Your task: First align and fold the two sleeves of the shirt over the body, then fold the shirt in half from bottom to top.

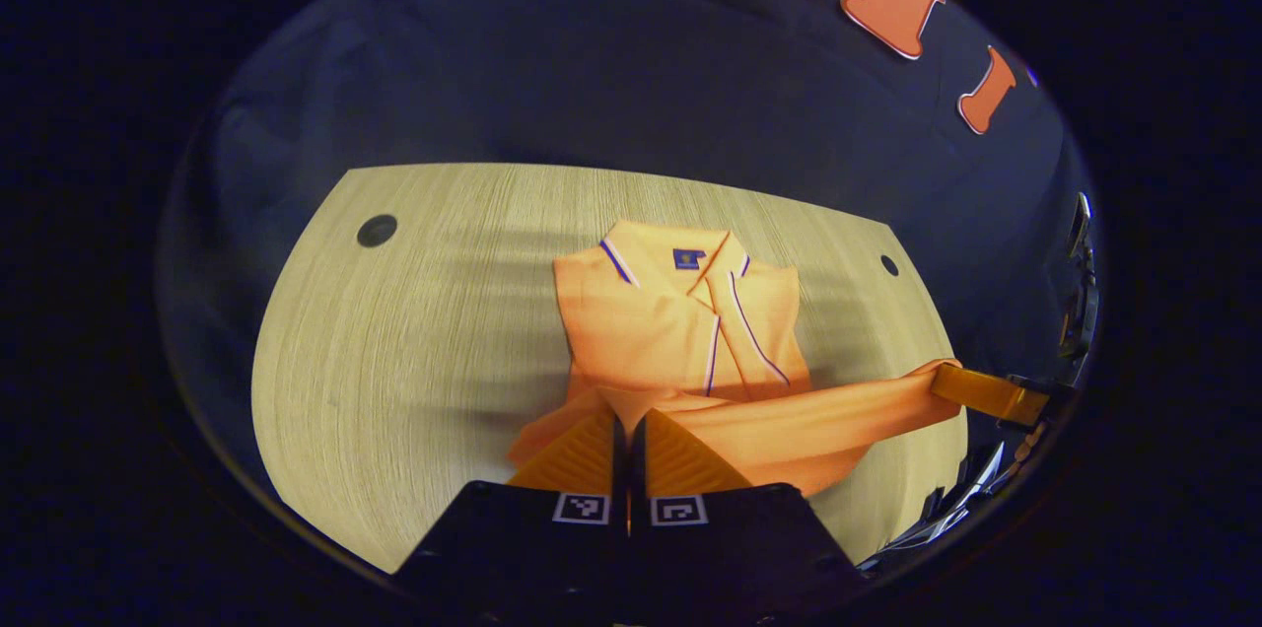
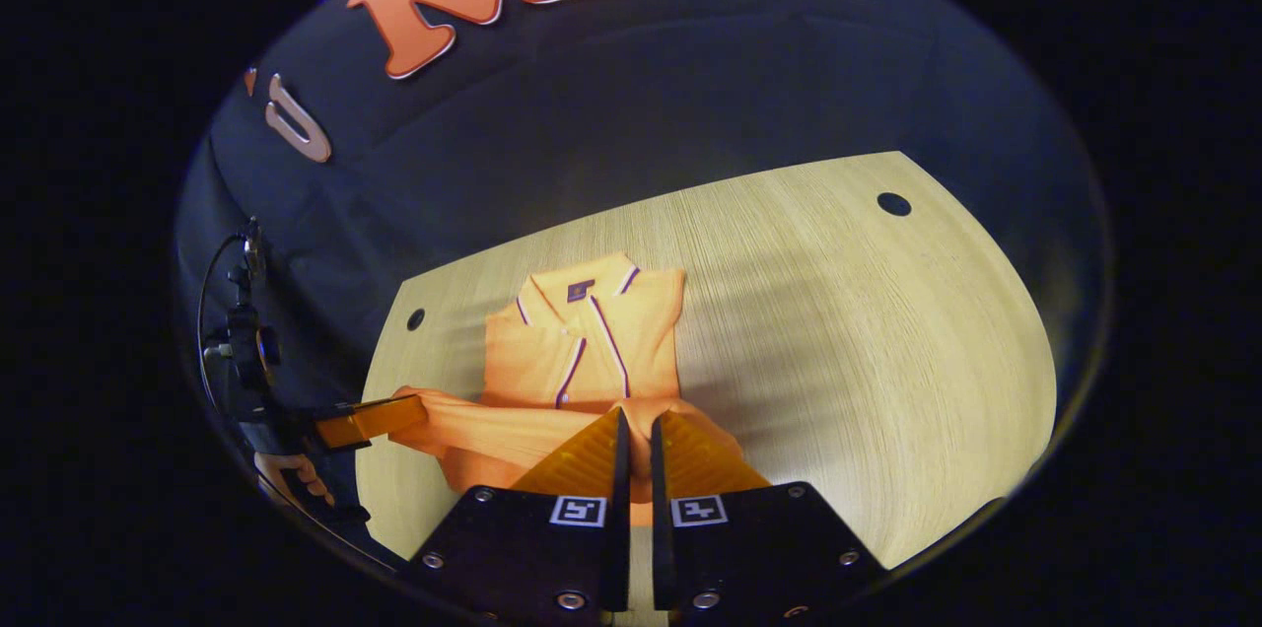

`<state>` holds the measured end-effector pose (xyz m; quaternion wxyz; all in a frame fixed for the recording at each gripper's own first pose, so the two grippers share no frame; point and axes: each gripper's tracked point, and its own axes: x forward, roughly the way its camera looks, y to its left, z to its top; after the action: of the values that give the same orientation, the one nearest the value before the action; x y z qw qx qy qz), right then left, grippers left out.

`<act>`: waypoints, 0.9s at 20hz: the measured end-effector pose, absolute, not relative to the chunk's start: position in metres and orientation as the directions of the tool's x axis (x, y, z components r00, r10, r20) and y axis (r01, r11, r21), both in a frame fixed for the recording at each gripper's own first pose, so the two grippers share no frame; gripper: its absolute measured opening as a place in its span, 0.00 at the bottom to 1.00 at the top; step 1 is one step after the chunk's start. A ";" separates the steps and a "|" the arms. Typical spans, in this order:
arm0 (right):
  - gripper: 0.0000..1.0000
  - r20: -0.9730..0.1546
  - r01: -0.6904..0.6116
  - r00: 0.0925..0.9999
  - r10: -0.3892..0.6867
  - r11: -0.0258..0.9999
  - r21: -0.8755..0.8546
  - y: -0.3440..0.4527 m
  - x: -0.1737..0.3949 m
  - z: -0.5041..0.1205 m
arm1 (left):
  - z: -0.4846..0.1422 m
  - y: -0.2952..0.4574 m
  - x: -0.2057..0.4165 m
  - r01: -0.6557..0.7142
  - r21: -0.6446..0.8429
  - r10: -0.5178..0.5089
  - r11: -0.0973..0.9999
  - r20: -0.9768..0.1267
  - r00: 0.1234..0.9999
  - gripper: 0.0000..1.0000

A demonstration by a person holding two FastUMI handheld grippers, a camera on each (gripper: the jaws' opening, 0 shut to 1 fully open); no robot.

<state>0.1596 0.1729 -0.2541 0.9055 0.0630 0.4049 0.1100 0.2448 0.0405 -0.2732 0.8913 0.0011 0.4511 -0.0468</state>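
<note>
An orange polo shirt [image 1: 680, 316] lies on the wooden table [image 1: 414, 331], collar [image 1: 690, 262] at the far side and its body narrow. The bottom hem [image 1: 789, 415] is raised and stretched between both grippers. My left gripper [image 1: 623, 415] is shut on one end of the hem, while the right gripper [image 1: 951, 383] grips the other end at the right. In the right gripper view, my right gripper [image 2: 636, 413] is shut on the hem of the shirt [image 2: 582, 341], and the left gripper [image 2: 399, 407] holds its far end at the left.
The table has round holes near its far corners [image 1: 377, 231] [image 1: 889, 264] [image 2: 894, 204]. Bare tabletop [image 2: 868, 341] spreads to the right of the shirt in the right gripper view. A hand [image 2: 291, 479] holds the left gripper. The black cloth wall stands behind the table.
</note>
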 end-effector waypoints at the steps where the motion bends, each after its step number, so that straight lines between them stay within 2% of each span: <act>1: 0.10 -0.719 -0.148 0.648 0.252 0.967 0.205 0.177 0.178 -0.259 | -0.273 0.039 0.265 0.088 -0.038 -0.083 0.995 -0.799 0.596 0.01; 3: 0.10 -0.713 -0.145 0.659 0.238 0.971 0.190 0.181 0.217 -0.270 | -0.277 0.038 0.299 0.102 -0.026 -0.082 0.994 -0.795 0.601 0.01; 5: 0.10 -0.676 -0.149 0.686 0.269 0.961 0.231 0.191 0.252 -0.274 | -0.292 0.039 0.327 0.112 0.006 -0.063 0.994 -0.799 0.599 0.01; 7: 0.10 -0.672 -0.098 0.696 0.255 0.960 0.262 0.190 0.274 -0.286 | -0.311 0.045 0.346 0.101 0.022 -0.042 0.995 -0.808 0.588 0.02; 8: 0.11 -0.673 -0.078 0.700 0.239 0.962 0.261 0.187 0.284 -0.291 | -0.326 0.048 0.359 0.094 0.031 -0.031 0.995 -0.806 0.591 0.10; 11: 0.80 -0.660 -0.049 0.722 0.207 0.967 0.249 0.174 0.293 -0.285 | -0.302 0.072 0.364 0.051 0.106 0.049 0.993 -0.768 0.639 1.00; 13: 0.94 -0.632 -0.069 0.751 0.190 0.975 0.211 0.165 0.286 -0.271 | -0.278 0.067 0.364 0.033 0.065 0.024 0.997 -0.717 0.697 0.99; 14: 0.98 -0.617 -0.085 0.764 0.188 0.977 0.193 0.160 0.275 -0.260 | -0.263 0.064 0.363 0.026 0.038 0.008 0.999 -0.689 0.725 0.99; 18: 0.99 -0.540 -0.110 0.821 0.186 0.979 0.170 0.147 0.224 -0.211 | -0.194 0.070 0.338 0.008 -0.029 -0.023 1.000 -0.576 0.817 0.99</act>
<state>0.2239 0.1474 -0.2114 0.9518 0.0658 0.2892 0.0779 0.3380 0.0703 -0.1940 0.9532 -0.0127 0.3021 -0.0082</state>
